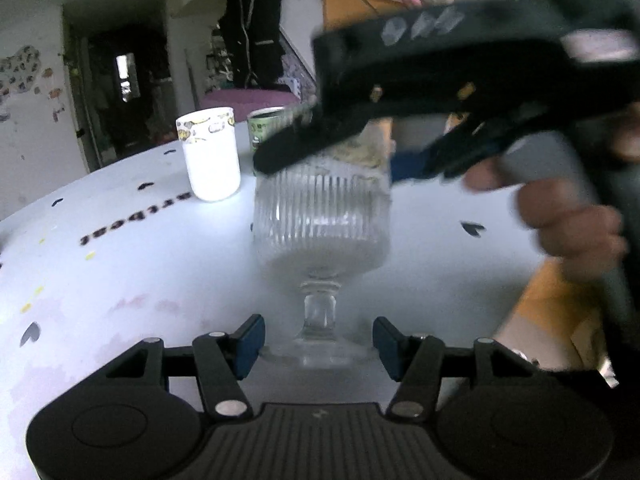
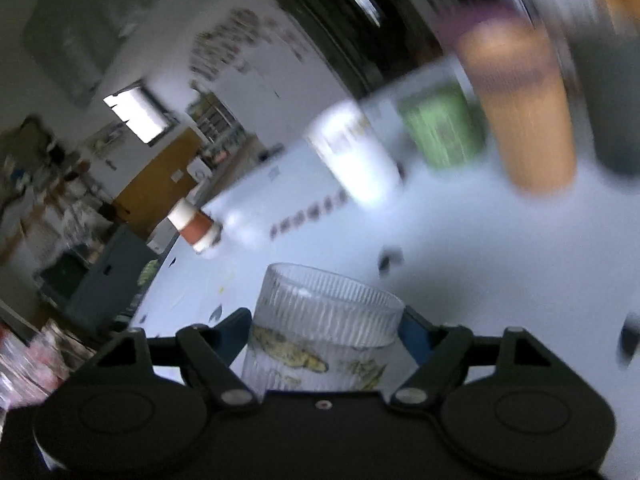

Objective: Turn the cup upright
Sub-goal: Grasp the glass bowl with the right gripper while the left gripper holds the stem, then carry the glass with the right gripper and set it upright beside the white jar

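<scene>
A ribbed clear glass goblet (image 1: 322, 216) stands upright on its stem and foot on the white table (image 1: 120, 280). My left gripper (image 1: 318, 346) is open, its blue-padded fingers on either side of the goblet's foot without touching. My right gripper (image 1: 332, 152) comes in from the upper right and is shut on the goblet's bowl near the rim. In the right wrist view the goblet (image 2: 324, 324) sits between the right gripper's fingers (image 2: 326, 340), rim up, with a yellow-green print on its side.
A white printed cup (image 1: 210, 154) and a green can (image 1: 266, 128) stand behind the goblet. The right wrist view, blurred, shows the white cup (image 2: 356, 152), green can (image 2: 440, 128), an orange tumbler (image 2: 524, 112), a grey cup (image 2: 616, 100) and a small lidded jar (image 2: 194, 224).
</scene>
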A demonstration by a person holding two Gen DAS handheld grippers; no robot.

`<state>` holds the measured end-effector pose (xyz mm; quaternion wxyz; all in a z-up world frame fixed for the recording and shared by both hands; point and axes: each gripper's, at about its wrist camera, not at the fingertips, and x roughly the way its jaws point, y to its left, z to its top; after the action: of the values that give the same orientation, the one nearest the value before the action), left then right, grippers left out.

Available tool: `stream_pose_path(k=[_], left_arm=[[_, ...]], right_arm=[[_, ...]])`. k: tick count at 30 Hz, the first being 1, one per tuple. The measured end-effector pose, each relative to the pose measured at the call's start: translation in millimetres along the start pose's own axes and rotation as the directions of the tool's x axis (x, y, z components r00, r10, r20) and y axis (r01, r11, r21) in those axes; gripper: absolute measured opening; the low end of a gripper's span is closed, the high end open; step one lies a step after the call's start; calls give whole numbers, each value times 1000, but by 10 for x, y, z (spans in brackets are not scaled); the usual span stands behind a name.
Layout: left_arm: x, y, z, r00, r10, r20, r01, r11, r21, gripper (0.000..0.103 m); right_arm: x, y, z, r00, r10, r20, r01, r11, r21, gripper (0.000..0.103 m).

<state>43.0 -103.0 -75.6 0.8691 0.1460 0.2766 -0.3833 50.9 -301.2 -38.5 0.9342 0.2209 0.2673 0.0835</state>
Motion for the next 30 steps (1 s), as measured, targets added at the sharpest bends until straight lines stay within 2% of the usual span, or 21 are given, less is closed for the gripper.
stream_pose_path(k=[5, 10, 12, 14, 17, 20, 24, 30], left_arm=[[210, 54, -28, 999, -3, 46, 7, 997, -76, 60], [138, 98, -170, 992, 7, 125, 11, 991, -135, 59], [93, 77, -226, 989, 7, 147, 15, 990, -143, 59], [68, 51, -257, 987, 14, 158, 8, 990, -138, 60], [30, 47, -277, 987, 6, 161, 16, 990, -139, 74], [-6, 57, -278, 987, 16, 161, 7, 990, -141, 76], [-67, 111, -273, 983, 47, 176, -17, 985, -173, 77], [-130, 181, -260, 979, 82, 188, -44, 979, -199, 77]], right_arm=[[-148, 350, -67, 996, -30, 89, 52, 965, -255, 74], [-253, 523, -181, 998, -19, 67, 44, 918, -393, 75], [-216, 534, -176, 1000, 0, 13, 5, 914, -406, 78], [-187, 537, -161, 1000, 0, 5, 2, 914, -406, 78], [-176, 572, -160, 1000, 15, 1, -13, 901, -434, 75], [-106, 568, -102, 1000, 26, 5, -21, 895, -446, 74], [80, 496, 65, 998, -42, 50, 60, 888, -457, 74], [358, 155, 420, 979, -160, 125, 195, 908, -372, 74]])
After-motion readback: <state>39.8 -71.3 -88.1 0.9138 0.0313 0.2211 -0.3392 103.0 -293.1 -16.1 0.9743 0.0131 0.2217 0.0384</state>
